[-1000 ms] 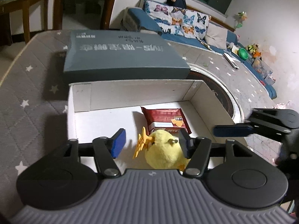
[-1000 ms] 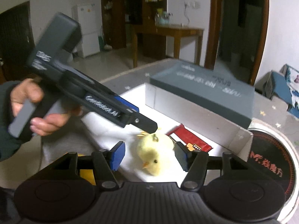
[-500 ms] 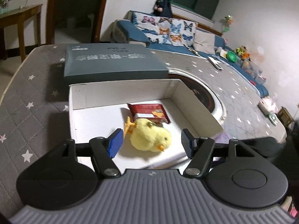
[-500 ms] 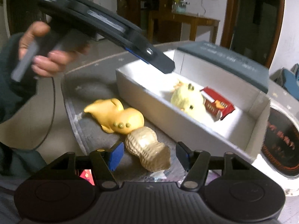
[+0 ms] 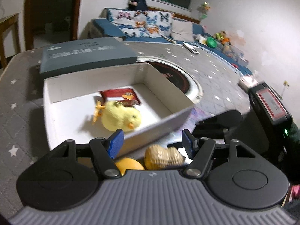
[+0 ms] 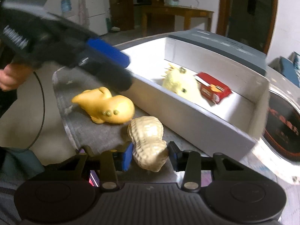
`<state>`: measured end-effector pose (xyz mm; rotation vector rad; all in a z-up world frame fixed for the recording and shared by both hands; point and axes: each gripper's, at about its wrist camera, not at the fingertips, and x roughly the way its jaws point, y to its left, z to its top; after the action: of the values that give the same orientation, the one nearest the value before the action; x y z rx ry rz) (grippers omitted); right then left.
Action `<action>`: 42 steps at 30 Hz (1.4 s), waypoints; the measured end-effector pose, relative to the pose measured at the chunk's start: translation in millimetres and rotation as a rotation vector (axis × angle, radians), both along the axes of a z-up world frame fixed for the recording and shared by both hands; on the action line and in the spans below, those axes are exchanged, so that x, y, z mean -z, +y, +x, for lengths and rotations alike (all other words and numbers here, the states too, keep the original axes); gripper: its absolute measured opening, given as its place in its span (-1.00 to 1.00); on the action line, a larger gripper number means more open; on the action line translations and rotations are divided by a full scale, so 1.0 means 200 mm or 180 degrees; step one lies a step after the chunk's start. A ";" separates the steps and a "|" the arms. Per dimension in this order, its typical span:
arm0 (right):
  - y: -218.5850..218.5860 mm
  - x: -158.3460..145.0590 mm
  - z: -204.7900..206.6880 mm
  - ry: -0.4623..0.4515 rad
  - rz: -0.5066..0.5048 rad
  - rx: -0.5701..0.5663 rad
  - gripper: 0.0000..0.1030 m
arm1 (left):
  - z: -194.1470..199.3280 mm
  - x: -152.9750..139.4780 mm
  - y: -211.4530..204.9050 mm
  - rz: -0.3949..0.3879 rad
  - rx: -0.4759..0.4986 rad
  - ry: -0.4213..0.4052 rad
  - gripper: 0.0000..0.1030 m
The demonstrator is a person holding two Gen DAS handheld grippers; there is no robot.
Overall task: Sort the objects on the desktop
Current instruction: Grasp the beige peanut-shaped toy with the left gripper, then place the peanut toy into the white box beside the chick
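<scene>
A white open box (image 5: 155, 127) (image 6: 187, 123) holds a yellow plush chick (image 5: 120, 117) (image 6: 180, 84) and a red snack packet (image 5: 120, 95) (image 6: 213, 90). In front of the box, on the grey star-patterned cloth, lie a tan peanut toy (image 6: 148, 138) (image 5: 163, 157) and a yellow soft toy (image 6: 106, 106) (image 5: 129, 165). My right gripper (image 6: 150, 155) sits low on the cloth, its blue pads pressed against both sides of the peanut. My left gripper (image 5: 152, 142) (image 6: 120, 65) hovers open above the box's front wall, holding nothing.
The box's grey lid (image 5: 84, 54) (image 6: 225, 45) lies behind it. A round black plate (image 5: 174, 75) (image 6: 281, 120) is set into the table to the right. The table's edge (image 6: 63, 116) runs close by the yellow toy. A hand (image 6: 9, 76) holds the left gripper.
My left gripper drew back from inside the box to above its front wall. My right gripper dropped to the peanut toy and its fingers narrowed onto it.
</scene>
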<state>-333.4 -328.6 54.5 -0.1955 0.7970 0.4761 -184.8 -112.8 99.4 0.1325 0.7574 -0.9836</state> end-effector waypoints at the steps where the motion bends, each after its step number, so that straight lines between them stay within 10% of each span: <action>1: -0.02 0.00 -0.01 -0.0003 0.0004 0.0036 -0.20 | -0.02 0.01 -0.01 0.0009 0.0060 0.0005 0.30; 26: -0.16 0.05 -0.17 -0.0047 0.0090 0.0423 -0.20 | 0.03 0.31 -0.38 0.0323 0.0459 0.0679 0.14; 42: -0.15 -0.30 0.16 -0.0428 -0.0139 0.0465 -0.20 | 0.25 -0.06 -0.40 0.0110 0.0223 0.0127 0.12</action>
<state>-301.6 -358.5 114.4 -0.2060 0.6850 0.3045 -133.9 -193.2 111.0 0.1709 0.8109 -1.0426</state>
